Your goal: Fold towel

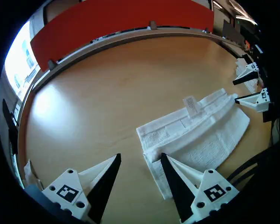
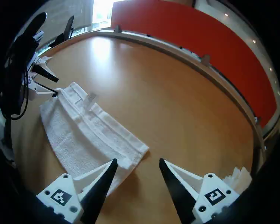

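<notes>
A white towel lies folded on the wooden table, with a small label tag on its upper layer. My left gripper is open at the towel's near-left end; its right finger rests over the towel's edge, the left finger over bare wood. In the right gripper view the towel stretches from the far left toward the near middle. My right gripper is open just above the towel's near corner. Each view shows the other gripper, open, at the towel's far end.
A red partition runs along the table's far edge behind a raised rim. More white cloth lies at the table's edge and another piece beyond the far gripper. A bright window is off to one side.
</notes>
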`<control>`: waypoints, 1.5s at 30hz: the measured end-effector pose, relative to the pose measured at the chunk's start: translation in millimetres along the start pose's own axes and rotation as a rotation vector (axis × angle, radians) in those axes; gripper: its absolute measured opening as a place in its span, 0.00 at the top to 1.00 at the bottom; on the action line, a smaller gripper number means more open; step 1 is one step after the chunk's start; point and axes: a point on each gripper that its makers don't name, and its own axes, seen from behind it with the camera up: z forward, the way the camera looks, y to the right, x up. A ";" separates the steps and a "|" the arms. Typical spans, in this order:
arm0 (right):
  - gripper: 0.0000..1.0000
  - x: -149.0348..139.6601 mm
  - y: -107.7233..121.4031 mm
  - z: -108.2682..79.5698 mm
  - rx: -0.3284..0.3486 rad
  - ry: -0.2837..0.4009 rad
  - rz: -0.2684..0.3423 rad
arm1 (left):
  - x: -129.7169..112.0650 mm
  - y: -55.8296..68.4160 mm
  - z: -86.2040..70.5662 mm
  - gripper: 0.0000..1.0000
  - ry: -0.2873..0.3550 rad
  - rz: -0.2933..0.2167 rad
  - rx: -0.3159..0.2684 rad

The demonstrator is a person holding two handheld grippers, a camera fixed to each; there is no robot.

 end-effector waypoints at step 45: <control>0.00 -45.4 -36.5 -49.0 -0.011 0.026 0.016 | -61.1 4.3 -51.8 0.08 -0.004 -0.141 0.018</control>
